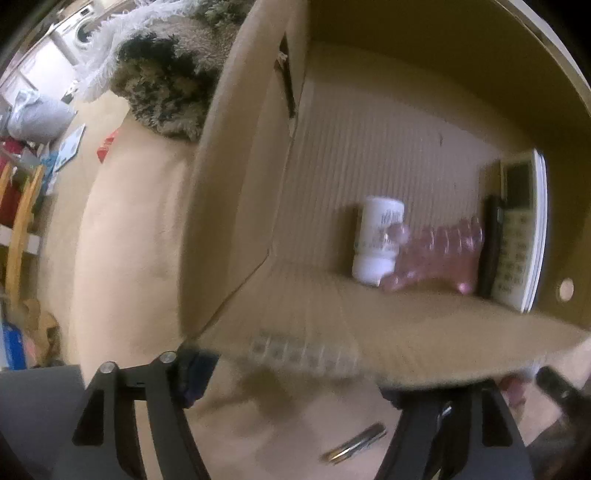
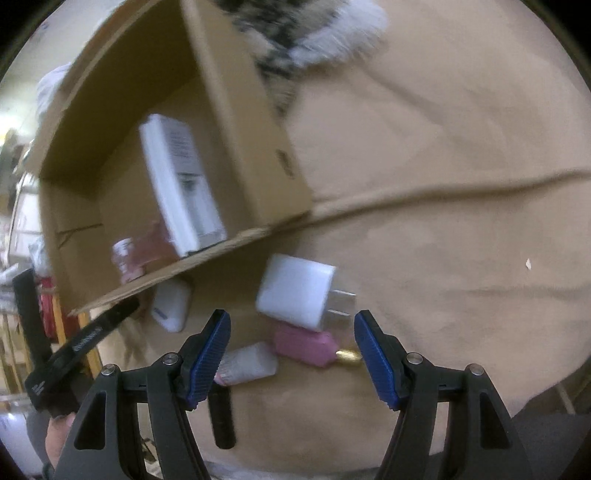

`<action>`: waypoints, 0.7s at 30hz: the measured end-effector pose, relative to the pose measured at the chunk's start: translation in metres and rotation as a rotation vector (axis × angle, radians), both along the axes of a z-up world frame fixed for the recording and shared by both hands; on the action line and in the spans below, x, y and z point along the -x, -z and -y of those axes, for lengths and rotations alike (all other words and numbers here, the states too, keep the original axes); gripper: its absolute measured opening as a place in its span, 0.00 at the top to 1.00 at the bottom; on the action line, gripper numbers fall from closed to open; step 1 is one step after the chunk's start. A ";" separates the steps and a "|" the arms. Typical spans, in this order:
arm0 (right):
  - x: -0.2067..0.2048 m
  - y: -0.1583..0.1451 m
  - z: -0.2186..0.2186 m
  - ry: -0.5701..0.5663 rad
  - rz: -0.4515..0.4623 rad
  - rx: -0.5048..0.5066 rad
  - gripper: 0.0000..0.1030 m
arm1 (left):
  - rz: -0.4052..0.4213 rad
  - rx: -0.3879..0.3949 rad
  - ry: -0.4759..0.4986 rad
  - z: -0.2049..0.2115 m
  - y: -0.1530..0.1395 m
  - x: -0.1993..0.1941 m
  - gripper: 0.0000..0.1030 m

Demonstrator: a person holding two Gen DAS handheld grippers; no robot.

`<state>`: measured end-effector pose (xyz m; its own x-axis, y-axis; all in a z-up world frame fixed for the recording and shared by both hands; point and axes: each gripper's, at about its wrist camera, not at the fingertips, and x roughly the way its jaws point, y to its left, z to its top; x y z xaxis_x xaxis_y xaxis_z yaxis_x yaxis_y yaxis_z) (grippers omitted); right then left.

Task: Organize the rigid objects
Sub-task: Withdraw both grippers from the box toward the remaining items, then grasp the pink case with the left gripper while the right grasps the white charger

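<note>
Beige fabric-covered surface [image 2: 443,184] fills most of both views, w/ a long crease running across it beyond the right hand-held gripper. Shaggy rug or throw [image 1: 166,85], mottled black/grey w/ white fringe, lies on it far ahead of the left hand-held gripper. Further off, upper left: white washing machine [image 1: 83,31] against a pale wall, grey-white bag [image 1: 37,114] nearby. Left of the left hand-held gripper: yellow wooden frame [image 1: 22,221], red and blue clutter around it, too blurred to ID. Light soft, indoor, no hard shadows.
</note>
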<state>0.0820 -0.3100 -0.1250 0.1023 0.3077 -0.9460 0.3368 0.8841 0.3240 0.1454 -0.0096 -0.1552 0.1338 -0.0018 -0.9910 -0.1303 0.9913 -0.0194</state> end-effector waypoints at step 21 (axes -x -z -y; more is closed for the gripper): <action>-0.030 0.039 -0.043 -0.088 -0.047 0.257 0.20 | -0.028 -0.046 0.022 0.036 0.041 -0.022 0.14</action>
<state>0.1119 -0.2669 -0.1641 0.0397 0.0630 -0.9972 0.2642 0.9618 0.0713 0.1678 -0.0456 -0.1963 0.1065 0.0410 -0.9935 -0.1083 0.9937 0.0294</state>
